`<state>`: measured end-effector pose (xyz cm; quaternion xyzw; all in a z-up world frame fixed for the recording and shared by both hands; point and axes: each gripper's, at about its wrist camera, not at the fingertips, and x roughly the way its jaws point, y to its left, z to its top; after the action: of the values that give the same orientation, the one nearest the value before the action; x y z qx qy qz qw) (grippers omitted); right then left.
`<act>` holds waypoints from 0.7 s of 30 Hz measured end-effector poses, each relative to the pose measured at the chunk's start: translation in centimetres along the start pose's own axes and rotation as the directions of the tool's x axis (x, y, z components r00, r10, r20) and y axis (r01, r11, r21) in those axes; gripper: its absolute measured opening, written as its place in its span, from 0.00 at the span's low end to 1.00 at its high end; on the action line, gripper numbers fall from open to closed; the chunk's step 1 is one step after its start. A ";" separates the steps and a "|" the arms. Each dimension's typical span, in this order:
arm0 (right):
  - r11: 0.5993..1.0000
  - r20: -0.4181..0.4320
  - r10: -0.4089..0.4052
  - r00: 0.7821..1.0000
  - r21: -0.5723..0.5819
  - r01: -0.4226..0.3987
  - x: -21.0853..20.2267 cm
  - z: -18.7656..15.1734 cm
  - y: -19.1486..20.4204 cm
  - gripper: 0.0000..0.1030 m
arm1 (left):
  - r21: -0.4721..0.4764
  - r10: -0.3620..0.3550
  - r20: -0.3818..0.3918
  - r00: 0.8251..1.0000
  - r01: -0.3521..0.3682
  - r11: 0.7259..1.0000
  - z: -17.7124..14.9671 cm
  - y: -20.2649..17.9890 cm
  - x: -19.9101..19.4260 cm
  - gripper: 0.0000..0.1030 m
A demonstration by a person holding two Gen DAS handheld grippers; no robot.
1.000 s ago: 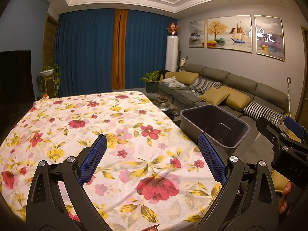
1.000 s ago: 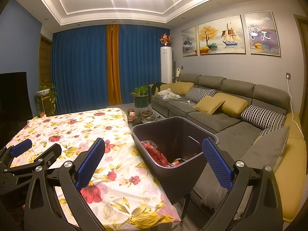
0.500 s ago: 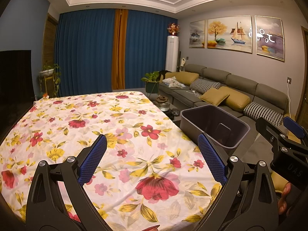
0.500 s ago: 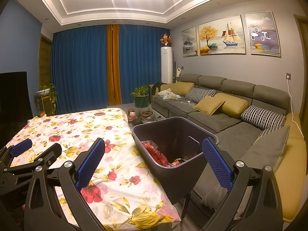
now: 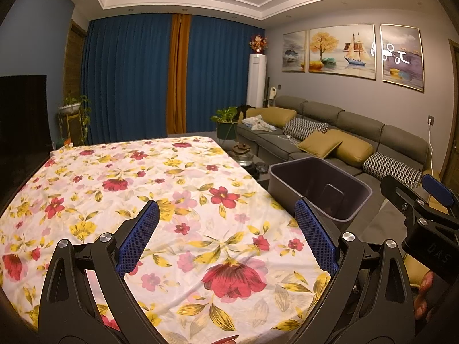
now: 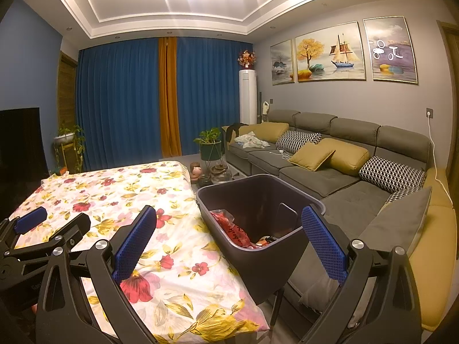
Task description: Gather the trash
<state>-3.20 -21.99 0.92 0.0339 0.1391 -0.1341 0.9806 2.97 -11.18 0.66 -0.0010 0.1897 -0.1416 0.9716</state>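
A dark grey bin (image 6: 261,197) stands at the right edge of the table with the floral cloth (image 6: 114,195). Red wrappers and other trash (image 6: 235,229) lie in its bottom. From the left wrist view only the bin (image 5: 318,183) and its bare inner wall show. My left gripper (image 5: 226,229) hangs open over the cloth (image 5: 143,189), with nothing between its blue pads. My right gripper (image 6: 229,235) is open too, held above the bin's near rim. Each gripper shows at the edge of the other's view: the right one (image 5: 424,200), the left one (image 6: 43,226).
A long grey sofa (image 6: 330,172) with yellow and patterned cushions runs along the right wall behind the bin. A potted plant (image 6: 210,146) and a teapot on a low table (image 6: 221,172) stand past the table's far end. Part of a hand (image 5: 424,292) shows at lower right.
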 end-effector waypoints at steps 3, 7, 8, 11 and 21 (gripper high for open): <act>1.000 0.000 0.000 1.000 0.001 0.000 0.0 0.0 0.0 0.94 | 0.000 -0.001 0.000 1.000 0.001 1.000 0.0 0.0 0.0 0.91; 1.000 -0.001 -0.001 1.000 0.001 0.001 0.0 0.0 0.0 0.94 | 0.001 -0.002 0.001 1.000 0.002 1.000 0.0 0.0 0.0 0.91; 1.000 0.000 -0.001 1.000 0.002 0.001 0.0 0.0 0.0 0.94 | 0.002 -0.001 0.002 1.000 0.001 1.000 0.0 0.0 0.0 0.91; 1.000 0.002 -0.002 1.000 0.003 0.002 -0.1 0.1 0.0 0.94 | 0.004 -0.002 0.002 1.000 0.002 1.000 0.2 0.0 -0.1 0.91; 1.000 0.002 -0.002 1.000 0.004 0.002 -0.1 0.1 -0.1 0.94 | 0.006 0.001 0.003 1.000 -0.001 1.000 0.3 -0.1 0.0 0.91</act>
<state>-3.31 -22.09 1.00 0.0357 0.1379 -0.1355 0.9805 3.01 -11.33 0.99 0.0018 0.1880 -0.1416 0.9719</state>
